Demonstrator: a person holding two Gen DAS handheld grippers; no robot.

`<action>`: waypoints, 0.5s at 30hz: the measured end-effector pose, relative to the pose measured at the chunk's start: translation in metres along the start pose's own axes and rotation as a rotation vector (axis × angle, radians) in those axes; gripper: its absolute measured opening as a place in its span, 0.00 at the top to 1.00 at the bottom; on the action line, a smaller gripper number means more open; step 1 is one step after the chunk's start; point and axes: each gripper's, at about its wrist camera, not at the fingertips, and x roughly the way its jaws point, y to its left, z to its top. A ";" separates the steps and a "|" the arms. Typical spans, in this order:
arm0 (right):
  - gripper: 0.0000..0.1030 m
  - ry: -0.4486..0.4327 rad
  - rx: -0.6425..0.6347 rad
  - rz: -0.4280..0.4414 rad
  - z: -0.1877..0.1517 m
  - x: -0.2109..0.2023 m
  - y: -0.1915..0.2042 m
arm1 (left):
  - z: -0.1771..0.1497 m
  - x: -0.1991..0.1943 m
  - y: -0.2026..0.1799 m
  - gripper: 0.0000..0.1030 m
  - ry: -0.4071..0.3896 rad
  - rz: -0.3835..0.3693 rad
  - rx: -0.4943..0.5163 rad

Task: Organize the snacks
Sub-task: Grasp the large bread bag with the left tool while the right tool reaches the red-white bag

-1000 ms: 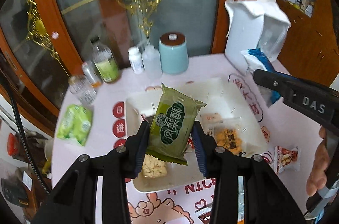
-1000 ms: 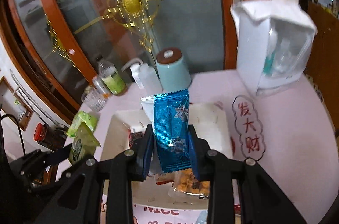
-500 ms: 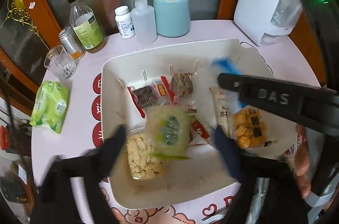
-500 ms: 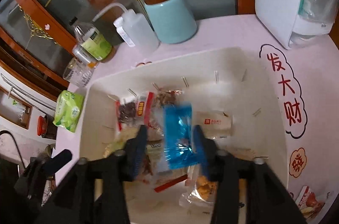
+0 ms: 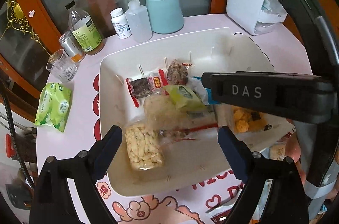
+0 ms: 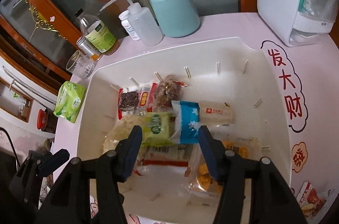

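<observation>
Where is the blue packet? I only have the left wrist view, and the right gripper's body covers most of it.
Observer: In the right wrist view the blue packet lies in the white bin, right beside the green packet.
Operator: Is the right gripper clamped on it?
Observer: No. The right gripper is open, its jaws spread wider than the packet.
Operator: Anything else hidden behind that gripper's body?
Observer: Yes, a white wrapped snack with a red logo lies against the blue packet's right side.
</observation>
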 end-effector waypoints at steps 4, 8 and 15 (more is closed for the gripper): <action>0.46 -0.018 -0.014 0.001 -0.007 -0.016 0.004 | -0.005 -0.012 -0.003 0.12 -0.006 -0.001 0.002; 0.46 -0.051 -0.016 0.008 -0.015 -0.041 0.006 | -0.013 -0.032 -0.005 0.12 -0.026 -0.005 0.007; 0.46 -0.172 -0.004 -0.015 -0.052 -0.105 0.009 | -0.041 -0.085 -0.007 0.11 -0.087 -0.001 0.000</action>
